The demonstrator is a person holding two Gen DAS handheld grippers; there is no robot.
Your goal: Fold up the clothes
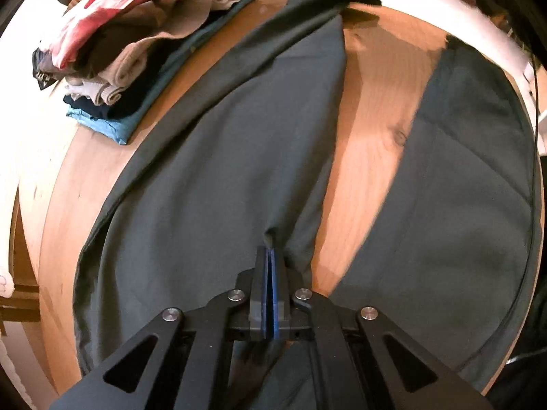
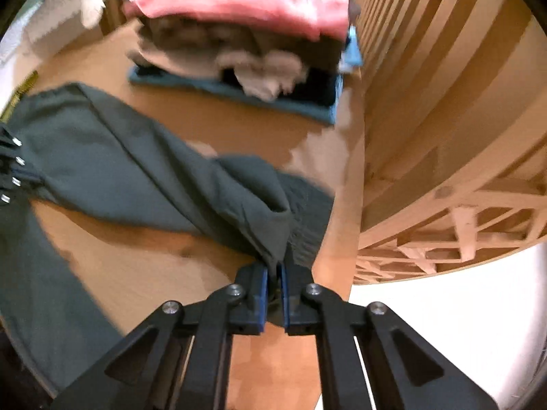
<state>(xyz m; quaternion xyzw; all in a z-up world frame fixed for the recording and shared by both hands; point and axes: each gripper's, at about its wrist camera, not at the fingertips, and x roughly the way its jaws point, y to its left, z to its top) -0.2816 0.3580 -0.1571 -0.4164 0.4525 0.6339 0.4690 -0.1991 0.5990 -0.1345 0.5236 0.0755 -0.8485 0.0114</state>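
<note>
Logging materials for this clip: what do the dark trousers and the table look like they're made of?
The trousers look like a thin woven fabric, matte grey-green; they drape in soft folds and bunch where the left tongs and right tongs pinch them. The exact fibre can't be told. The table looks like light wood with a smooth finish: grain and a knot show.

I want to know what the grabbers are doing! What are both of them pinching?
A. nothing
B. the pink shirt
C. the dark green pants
C: the left gripper and right gripper are each shut on the pants.
</note>
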